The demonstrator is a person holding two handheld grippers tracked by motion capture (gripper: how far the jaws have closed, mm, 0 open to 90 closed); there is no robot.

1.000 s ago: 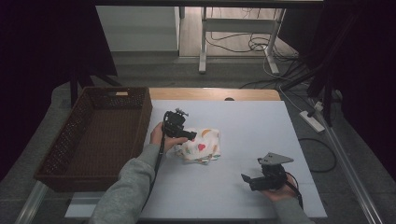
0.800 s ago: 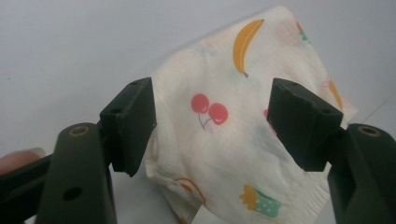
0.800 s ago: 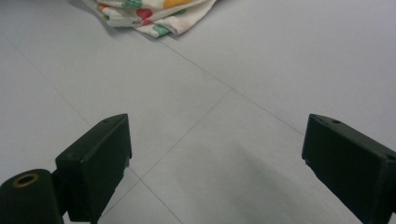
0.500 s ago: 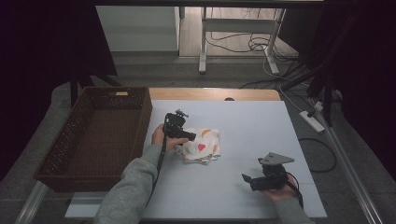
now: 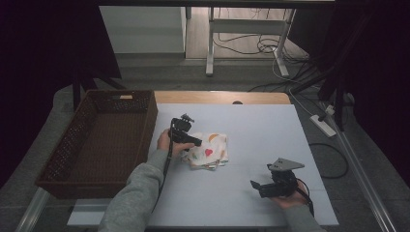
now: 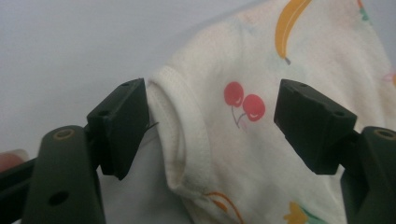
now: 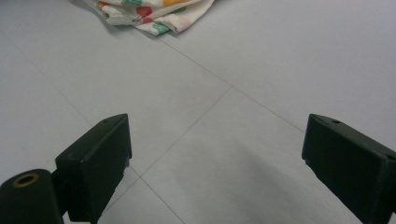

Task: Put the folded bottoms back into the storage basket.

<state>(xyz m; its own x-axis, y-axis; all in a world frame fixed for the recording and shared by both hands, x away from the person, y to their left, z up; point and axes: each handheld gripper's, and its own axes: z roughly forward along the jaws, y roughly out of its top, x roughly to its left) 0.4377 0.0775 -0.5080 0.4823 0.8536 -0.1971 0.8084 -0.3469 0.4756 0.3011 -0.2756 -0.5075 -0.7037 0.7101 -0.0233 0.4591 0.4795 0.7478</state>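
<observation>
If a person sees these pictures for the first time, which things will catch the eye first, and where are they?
The folded white cloth with fruit prints stands out near the middle of the pale table. The left gripper is at its left edge; its jaws have just been opening and stand wide around the hem without pressing it. A large brown wicker basket sits on the left, and the right gripper waits open near the front right.

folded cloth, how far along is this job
Done: the fruit-print cloth lies folded on the table. In hand: the left gripper has just been opening, its jaws straddling the cloth's edge without pressing. The right gripper hangs open over bare table. Left, probably: moving it into the basket.
</observation>
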